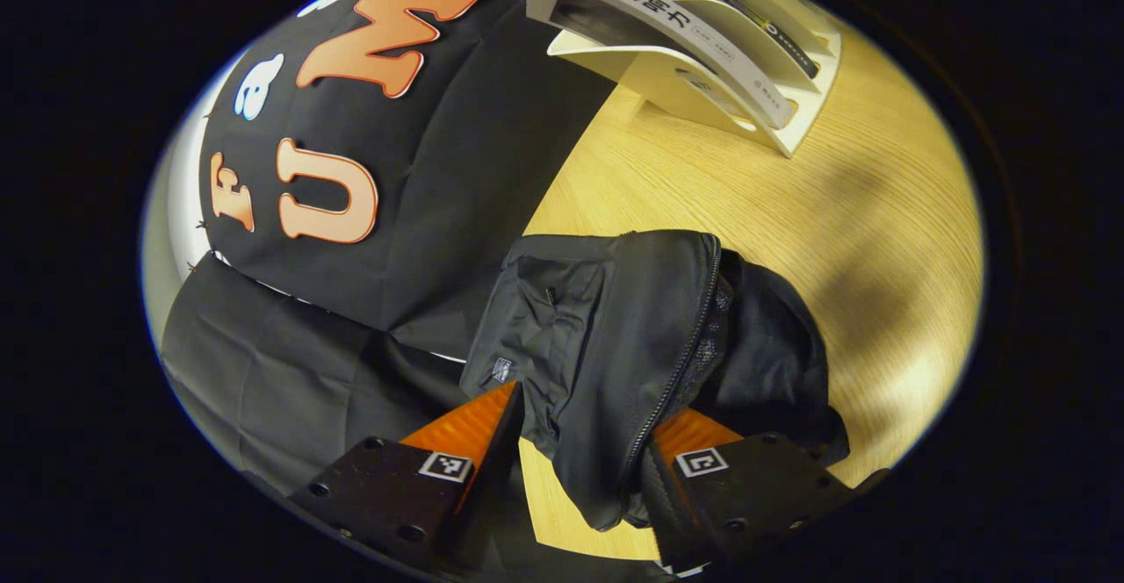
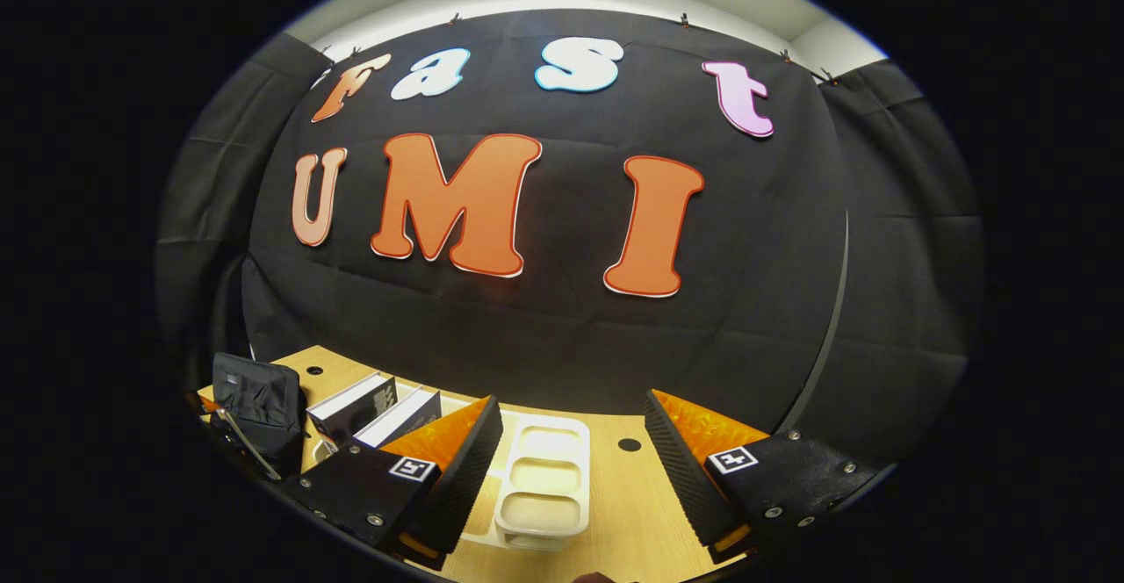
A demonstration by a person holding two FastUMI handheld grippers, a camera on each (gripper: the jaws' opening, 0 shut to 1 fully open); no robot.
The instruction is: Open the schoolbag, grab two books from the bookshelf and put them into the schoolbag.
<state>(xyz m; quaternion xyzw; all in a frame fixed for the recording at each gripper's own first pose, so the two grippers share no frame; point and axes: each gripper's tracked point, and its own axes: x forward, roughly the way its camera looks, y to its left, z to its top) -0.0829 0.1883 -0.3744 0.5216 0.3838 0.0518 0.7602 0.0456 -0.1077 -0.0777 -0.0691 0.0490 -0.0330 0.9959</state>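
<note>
**Left tongs astride the bag, right tongs bare over the rack**

Nearest the lens in the left gripper view, the left gripper (image 1: 584, 442) stands with its ribbed, wedge-shaped fingers spread wide, a fold of the schoolbag (image 1: 615, 337) hanging between them. The fabric brushes both inner faces, yet whether the fingers press it I cannot tell. The bag is soft black nylon — crumpled, with one toothed zipper (image 1: 689, 337) running down its flap and mesh lining showing beside it. It lies near the tabletop's edge by the booth cloth, on pale wood-grain laminate (image 1: 790, 214).

Toward the far edge stands one white bookshelf (image 1: 790, 122), a smooth rack of curved dividers. Two books (image 1: 685, 21) lean in its slots, glossy covers, spines outward.

In the right gripper view, the right gripper (image 2: 571, 442) is wide apart and grasps nothing — its fingers frame the rack's three empty rounded compartments (image 2: 544, 486) from above. The two books (image 2: 378, 412) sit in the slots at its left end, and the bag (image 2: 259, 407) rests beyond them at the tabletop's left edge.
</note>
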